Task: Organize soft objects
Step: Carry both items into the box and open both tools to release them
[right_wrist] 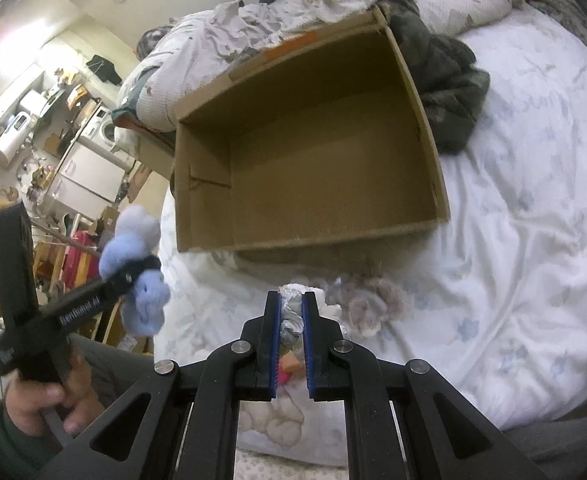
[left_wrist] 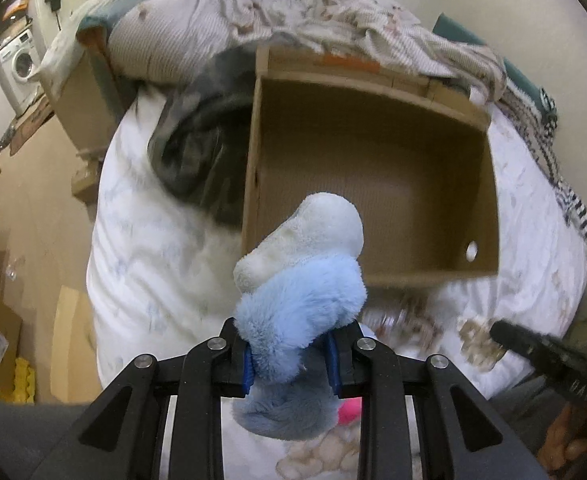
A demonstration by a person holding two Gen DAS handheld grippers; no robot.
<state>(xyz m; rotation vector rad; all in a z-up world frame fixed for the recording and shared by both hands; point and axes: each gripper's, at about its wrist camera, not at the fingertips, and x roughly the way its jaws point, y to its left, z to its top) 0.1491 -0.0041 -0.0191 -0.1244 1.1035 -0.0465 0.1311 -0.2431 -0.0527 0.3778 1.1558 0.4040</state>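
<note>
My left gripper (left_wrist: 291,346) is shut on a light blue and white plush toy (left_wrist: 305,280) and holds it in the air just in front of the open cardboard box (left_wrist: 373,176). The same toy (right_wrist: 133,264) and left gripper (right_wrist: 131,270) show at the left of the right wrist view. My right gripper (right_wrist: 292,300) is nearly closed on a grey and white soft item (right_wrist: 291,320) above the bed, in front of the box (right_wrist: 313,152). The box looks empty inside.
A dark grey-green garment (left_wrist: 197,148) lies beside the box; it also shows in the right wrist view (right_wrist: 441,80). Rumpled blankets (left_wrist: 293,16) pile behind the box. Several small plush toys (right_wrist: 369,300) lie on the white bed cover (right_wrist: 513,240). Appliances and boxes stand beyond the bed.
</note>
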